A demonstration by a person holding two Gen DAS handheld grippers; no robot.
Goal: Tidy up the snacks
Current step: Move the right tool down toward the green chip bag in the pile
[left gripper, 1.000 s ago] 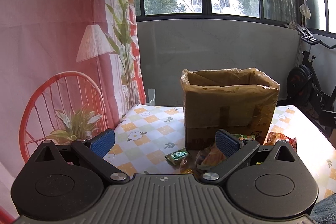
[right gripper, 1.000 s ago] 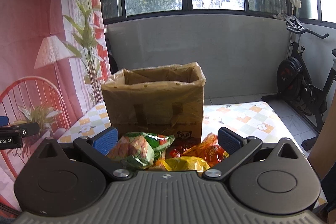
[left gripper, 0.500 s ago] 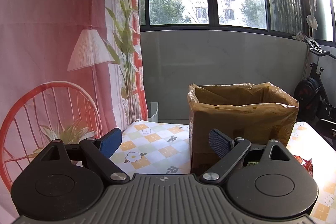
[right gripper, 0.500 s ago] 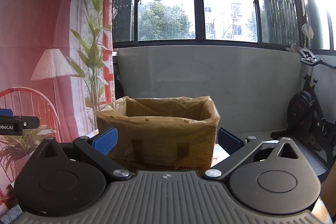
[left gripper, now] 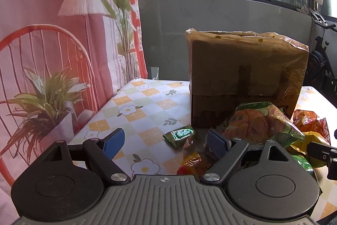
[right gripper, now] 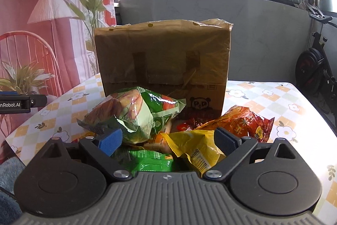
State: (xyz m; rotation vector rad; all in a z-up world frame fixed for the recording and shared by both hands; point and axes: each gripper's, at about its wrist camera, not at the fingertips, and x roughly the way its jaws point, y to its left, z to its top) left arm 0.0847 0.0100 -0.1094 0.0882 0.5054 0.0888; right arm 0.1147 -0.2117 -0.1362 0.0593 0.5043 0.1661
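Here the left gripper (left gripper: 165, 143) hangs over the flowered bench (left gripper: 147, 107), jaws apart and just narrowing, pads touching nothing, a small green packet (left gripper: 180, 135) ahead. The cardboard box (right gripper: 162, 64) stands behind the snack heap. The right gripper (right gripper: 168, 138), jaws likewise just narrowing, straddles the yellow bag (right gripper: 195, 148) without pressing it.

the cardboard box (right gripper: 162, 62) stands too tall to see inside. the big green bag (right gripper: 137, 117) covers the packets beneath it, the yellow bag (right gripper: 198, 149) runs under the gripper body, its print unreadable.
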